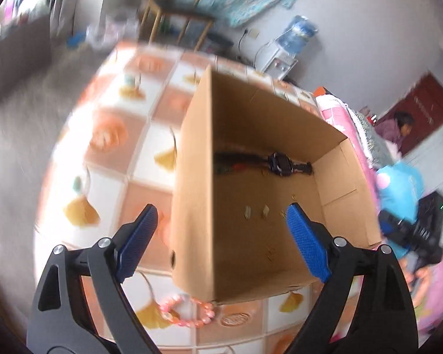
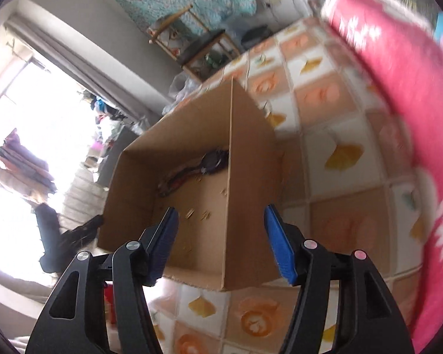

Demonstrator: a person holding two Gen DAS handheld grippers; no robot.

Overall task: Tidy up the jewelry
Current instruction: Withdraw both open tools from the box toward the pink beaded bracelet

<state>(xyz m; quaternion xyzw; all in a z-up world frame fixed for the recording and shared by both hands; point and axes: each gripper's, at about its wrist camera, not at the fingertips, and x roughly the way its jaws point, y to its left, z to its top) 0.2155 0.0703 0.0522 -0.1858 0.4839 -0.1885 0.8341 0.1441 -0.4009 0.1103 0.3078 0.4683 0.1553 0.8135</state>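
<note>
Both the left gripper (image 1: pixel 221 230) and right gripper (image 2: pixel 220 227) are held apart and empty; the pink bead bracelet (image 1: pixel 187 311) lies outside the cardboard box (image 1: pixel 192 177), touching its corner; it could be pushed under the wall if approached carelessly.

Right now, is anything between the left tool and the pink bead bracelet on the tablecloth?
Nothing visible. The left tool is open above the cardboard box; the pink bead bracelet lies uncovered below the box's near corner.
</note>
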